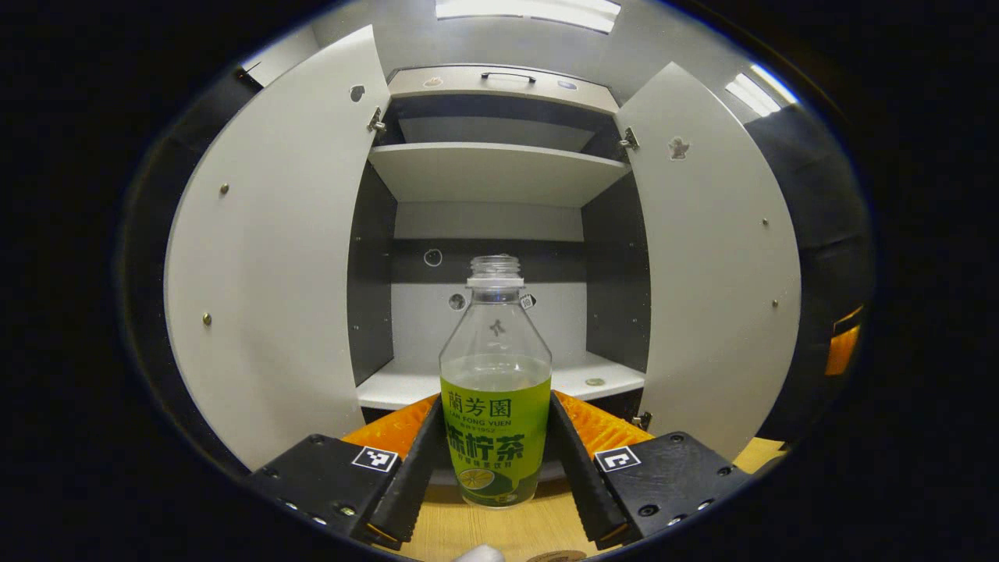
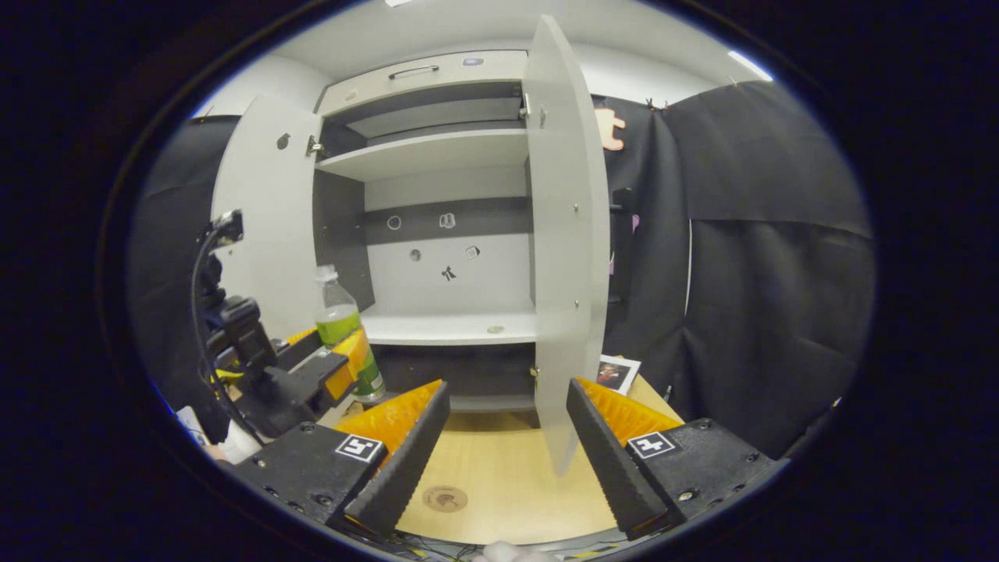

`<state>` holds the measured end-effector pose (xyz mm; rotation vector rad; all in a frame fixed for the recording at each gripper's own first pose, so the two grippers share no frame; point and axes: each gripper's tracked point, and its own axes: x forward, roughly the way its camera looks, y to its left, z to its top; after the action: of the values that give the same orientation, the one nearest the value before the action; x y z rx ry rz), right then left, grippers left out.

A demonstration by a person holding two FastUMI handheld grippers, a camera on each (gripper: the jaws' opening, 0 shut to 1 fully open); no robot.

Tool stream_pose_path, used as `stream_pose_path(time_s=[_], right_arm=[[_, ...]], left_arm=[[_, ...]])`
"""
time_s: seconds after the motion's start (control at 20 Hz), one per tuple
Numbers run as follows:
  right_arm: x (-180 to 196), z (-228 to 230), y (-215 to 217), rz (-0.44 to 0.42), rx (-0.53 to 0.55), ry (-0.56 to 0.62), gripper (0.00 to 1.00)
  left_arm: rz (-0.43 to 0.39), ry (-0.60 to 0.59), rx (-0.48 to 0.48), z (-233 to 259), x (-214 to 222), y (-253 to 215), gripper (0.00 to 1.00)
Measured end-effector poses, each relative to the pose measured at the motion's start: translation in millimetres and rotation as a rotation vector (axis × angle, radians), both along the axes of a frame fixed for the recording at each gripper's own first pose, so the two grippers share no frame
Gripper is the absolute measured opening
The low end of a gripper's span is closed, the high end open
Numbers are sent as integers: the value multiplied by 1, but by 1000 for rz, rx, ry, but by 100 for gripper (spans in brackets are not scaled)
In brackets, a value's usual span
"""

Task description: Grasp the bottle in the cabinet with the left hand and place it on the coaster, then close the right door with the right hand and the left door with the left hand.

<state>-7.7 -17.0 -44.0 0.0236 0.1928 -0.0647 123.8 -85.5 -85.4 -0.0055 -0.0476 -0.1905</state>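
A clear uncapped bottle (image 1: 495,390) with a green label and pale liquid stands upright between my left gripper's (image 1: 495,406) fingers, which press on both its sides. It is outside the cabinet, low over the wooden table (image 1: 507,531); whether it touches the table I cannot tell. In the right gripper view the bottle (image 2: 337,316) and left gripper (image 2: 343,375) are at the left, in front of the cabinet. A round brown coaster (image 2: 445,498) lies on the table near my right gripper (image 2: 507,437), which is open. The left door (image 1: 273,273) and right door (image 1: 710,273) stand wide open.
The right door's (image 2: 566,234) edge hangs just beyond my right gripper, between its fingers in that view. The lower shelf (image 1: 406,386) is bare apart from a small mark. A drawer with a handle (image 1: 507,76) tops the cabinet. A picture card (image 2: 616,373) lies by the cloth wall.
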Motion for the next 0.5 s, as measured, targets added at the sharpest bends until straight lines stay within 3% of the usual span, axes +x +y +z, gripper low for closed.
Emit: stream_pose_path(time_s=[0.05,0.15,0.2,0.3,0.45,0.5], right_arm=[[-1,-2,-2,-6,1,9,95],[-3,-3,-6,-13,-1,19,99],[-4,-4,-8,-17,-6,23,95],[-4,-7,-12,-26,-17,38,99],[-5,-14,-17,-32,-27,75,95],[-6,-16,-17,-30,-30,89,99]], left_arm=[[-15,5,5,-14,-9,-2,76],[-52,10,3,-41,-26,-6,76],[-67,12,4,-54,-33,-7,76],[-94,28,10,-83,-46,-12,76],[-134,64,1,-124,-59,-23,77],[-151,66,-10,-135,-62,-28,77]])
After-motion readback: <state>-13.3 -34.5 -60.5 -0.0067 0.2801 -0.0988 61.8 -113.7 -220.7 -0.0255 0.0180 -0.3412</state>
